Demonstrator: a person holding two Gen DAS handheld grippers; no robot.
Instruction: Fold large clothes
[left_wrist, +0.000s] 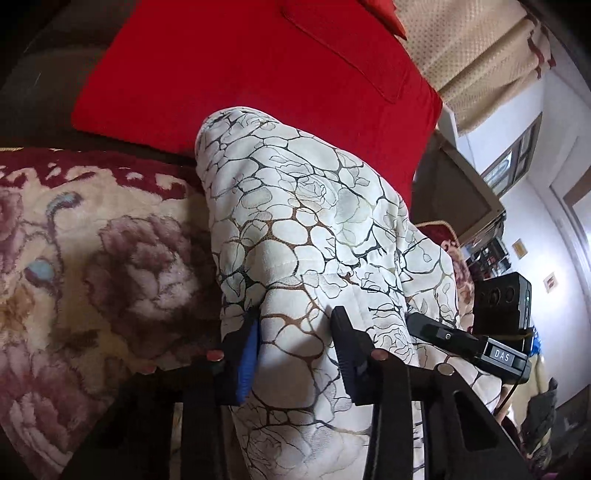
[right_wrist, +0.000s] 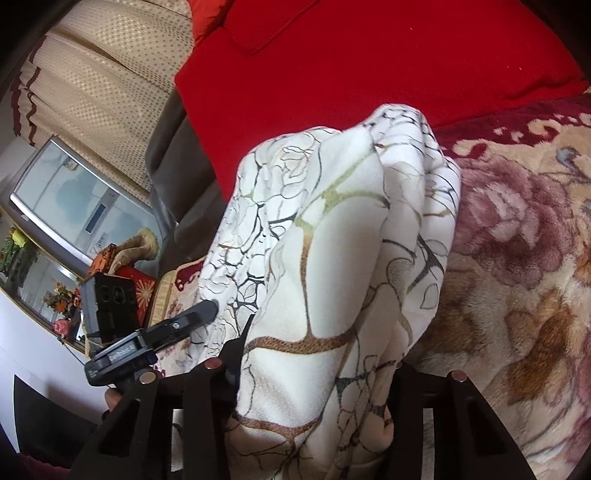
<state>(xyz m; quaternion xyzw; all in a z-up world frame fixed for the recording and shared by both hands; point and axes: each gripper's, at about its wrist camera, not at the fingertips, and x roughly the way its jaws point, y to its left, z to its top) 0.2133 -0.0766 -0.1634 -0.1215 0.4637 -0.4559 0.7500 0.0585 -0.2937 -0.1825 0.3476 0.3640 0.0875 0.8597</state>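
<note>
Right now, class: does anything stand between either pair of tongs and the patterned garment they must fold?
Nothing visible does. The white garment with dark vein print is already bunched between the left tongs and the right tongs, lifted above the floral blanket.

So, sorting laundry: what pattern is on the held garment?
White garment with black-and-brown vein-like lines and outlined roses; clearest in the left wrist view.

The white patterned garment (right_wrist: 332, 258) hides the right tongs' (right_wrist: 317, 354) far finger and runs past the bottom edge.
</note>
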